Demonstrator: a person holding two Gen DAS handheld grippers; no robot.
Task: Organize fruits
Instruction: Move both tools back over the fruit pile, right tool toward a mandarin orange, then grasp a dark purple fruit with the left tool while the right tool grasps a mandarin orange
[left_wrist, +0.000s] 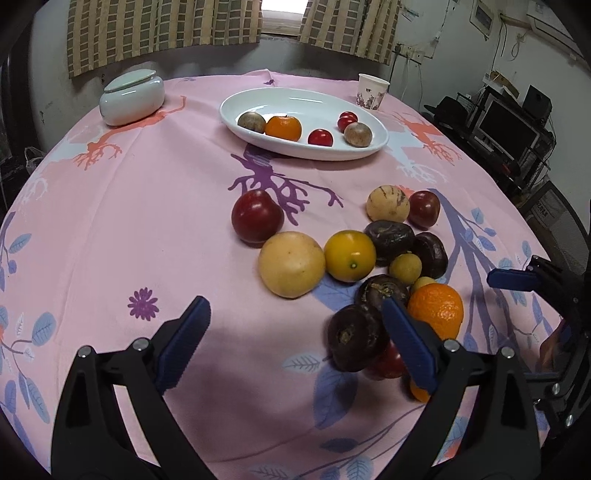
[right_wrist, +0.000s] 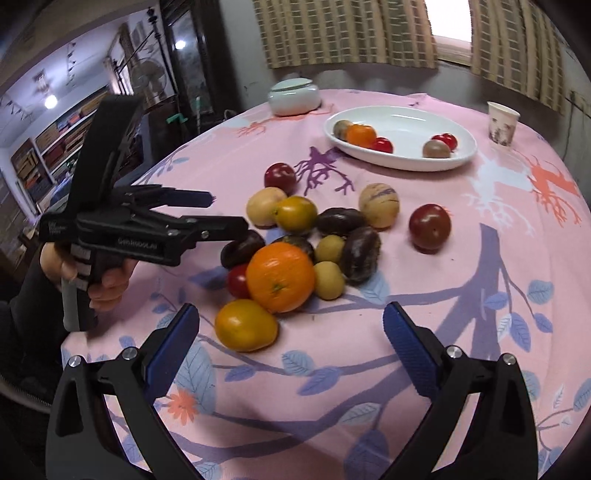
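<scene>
We are partway through sorting: the white oval dish, far ahead of both grippers, already holds five fruits, while about a dozen more lie heaped on the pink tablecloth. We judge the step in hand to be the next pick from that heap.

Our left gripper hangs low with its jaws spread wide and nothing held; its right finger lies over the near edge of the heap, beside a dark purple passion fruit and the orange. Bare cloth fills the gap between the fingers, so the gripper must shift right to straddle a fruit. Our right gripper is also wide open and empty, and a yellow-orange tomato sits just ahead, between its fingertips; we take that as the easiest next pick. It lies at the heap's near rim, close to or touching the orange, which may roll when it is lifted.

For room, the cloth left of the heap is bare all the way to the dish. The table's near edge lies close beneath both grippers, so any loosened fruit could roll off. The lidded ceramic jar and paper cup stand far off, flanking the dish and clear of our path.
</scene>
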